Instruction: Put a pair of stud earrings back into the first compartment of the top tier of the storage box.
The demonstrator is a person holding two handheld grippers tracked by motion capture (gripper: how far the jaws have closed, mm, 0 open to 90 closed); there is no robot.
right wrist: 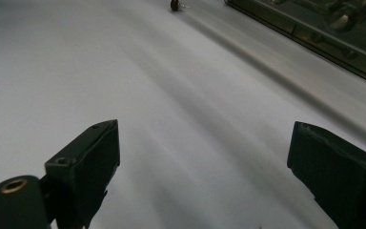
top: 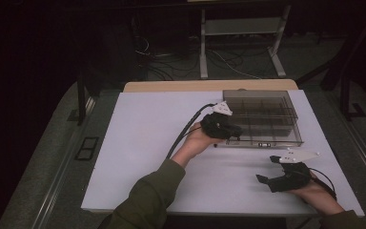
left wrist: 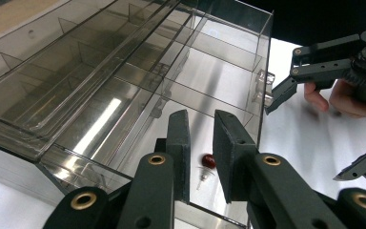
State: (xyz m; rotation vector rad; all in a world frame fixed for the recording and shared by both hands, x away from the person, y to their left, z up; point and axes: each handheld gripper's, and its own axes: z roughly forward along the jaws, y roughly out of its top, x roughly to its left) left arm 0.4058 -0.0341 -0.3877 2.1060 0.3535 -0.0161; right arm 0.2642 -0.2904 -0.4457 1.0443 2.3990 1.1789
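Your left gripper (left wrist: 201, 143) hovers, jaws nearly closed on nothing, above the small red component (left wrist: 208, 161) lying on the table (top: 138, 143) by the clear compartment box (left wrist: 124, 71); your right gripper (right wrist: 202, 157) rests open, well apart

Metal frame (top: 240, 43) and loose cables (top: 219, 59) beyond the table (top: 138, 157).

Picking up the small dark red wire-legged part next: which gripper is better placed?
Left. The left gripper points straight at the small dark red part beside the clear plastic compartment box; the right gripper sits farther off, open.
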